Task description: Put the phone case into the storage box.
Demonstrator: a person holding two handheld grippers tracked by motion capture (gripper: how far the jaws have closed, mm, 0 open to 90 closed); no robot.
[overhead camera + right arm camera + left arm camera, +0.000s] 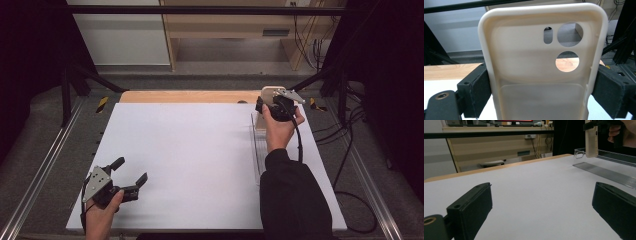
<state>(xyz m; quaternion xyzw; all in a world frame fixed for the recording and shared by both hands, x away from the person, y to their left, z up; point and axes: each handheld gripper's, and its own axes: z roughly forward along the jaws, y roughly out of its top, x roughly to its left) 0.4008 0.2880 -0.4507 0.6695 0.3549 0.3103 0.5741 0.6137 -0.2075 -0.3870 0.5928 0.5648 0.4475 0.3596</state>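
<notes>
We list a white tabletop (200, 160), bare across its middle. A clear plastic tray (259, 145) lies along its right side. Above the tray's far end we see the right gripper (272, 100), jaws clenched on a cream phone case (541, 67), upright, camera holes at top. Near the front left corner, the left gripper (131, 172) rests with jaws released, holding nothing.

Left tool (131, 172): black body, two blocky black jaws, grey three-cornered plate with dark screws, brass-coloured insert near a jaw base. Right tool (274, 102): same build, black cable trailing. Right arm in black sleeve (292, 197).
</notes>
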